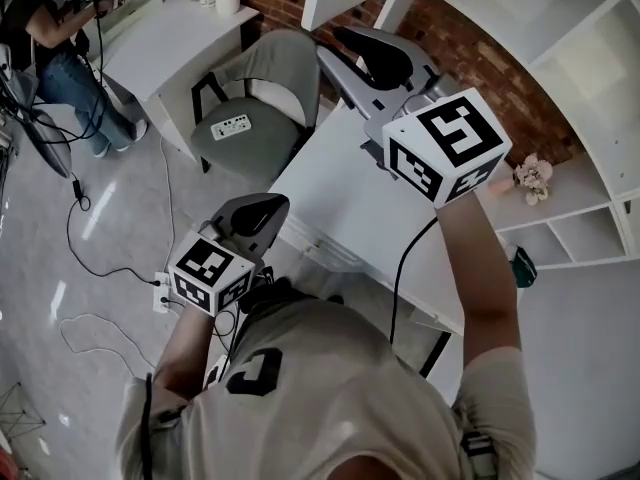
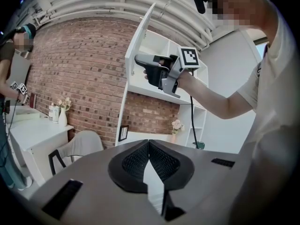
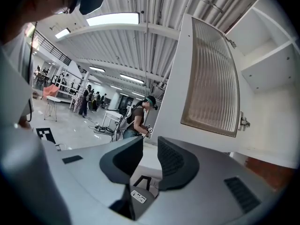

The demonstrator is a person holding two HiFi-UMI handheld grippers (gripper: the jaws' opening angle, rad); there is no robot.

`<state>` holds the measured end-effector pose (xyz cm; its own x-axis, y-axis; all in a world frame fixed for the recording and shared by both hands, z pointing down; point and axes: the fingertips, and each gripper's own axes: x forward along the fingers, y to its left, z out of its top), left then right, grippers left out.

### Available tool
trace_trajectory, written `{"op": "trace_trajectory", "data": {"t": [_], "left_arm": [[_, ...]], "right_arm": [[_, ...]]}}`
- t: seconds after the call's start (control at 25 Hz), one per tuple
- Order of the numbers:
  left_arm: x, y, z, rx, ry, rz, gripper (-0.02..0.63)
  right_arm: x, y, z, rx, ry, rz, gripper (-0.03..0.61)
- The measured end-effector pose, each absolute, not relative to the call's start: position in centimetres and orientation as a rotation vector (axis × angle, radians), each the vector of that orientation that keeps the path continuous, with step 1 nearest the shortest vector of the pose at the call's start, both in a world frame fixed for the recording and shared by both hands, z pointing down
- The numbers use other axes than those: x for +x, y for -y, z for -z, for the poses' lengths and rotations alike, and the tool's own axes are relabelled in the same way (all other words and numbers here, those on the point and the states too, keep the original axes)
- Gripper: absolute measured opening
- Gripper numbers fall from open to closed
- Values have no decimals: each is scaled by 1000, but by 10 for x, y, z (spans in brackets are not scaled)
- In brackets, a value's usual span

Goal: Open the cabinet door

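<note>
Cabinet door (image 3: 211, 78) swung open — long axis upright, free edge outward.

Head view: sits over the person's head and looks steeply down on the left gripper (image 1: 268, 208), right gripper (image 1: 350, 43) and chair (image 1: 255, 108).
Left gripper view: low, angled up at the brick wall (image 2: 79, 74).
Right gripper view: close beside the cabinet door (image 3: 211, 78), facing past it into the hall.
Shared: the door, the chair and the right gripper also show in the left gripper view.
</note>
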<state>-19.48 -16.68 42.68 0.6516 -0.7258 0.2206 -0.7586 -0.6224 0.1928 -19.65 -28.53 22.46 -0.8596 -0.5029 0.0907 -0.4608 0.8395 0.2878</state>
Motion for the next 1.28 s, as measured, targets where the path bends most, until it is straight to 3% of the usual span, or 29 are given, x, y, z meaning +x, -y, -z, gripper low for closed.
{"op": "trace_trajectory", "data": {"t": [0.16,0.4,0.84,1.28], "left_arm": [[-207,176,-421,2582,1261,-168,17],[-224,184,-421,2578,1290,-131,17],[-200,168,-428,2594,1179,-151,17],[-164,149,-421,2632,1152,-195,17]], "right_arm": [[-191,268,-243,717,2848,314,95],[-194,232,-286,598,2815,192,29],[-186,187,-332,562,2888,-237,26],[-150,144,-339,540,2934,-364,26]]}}
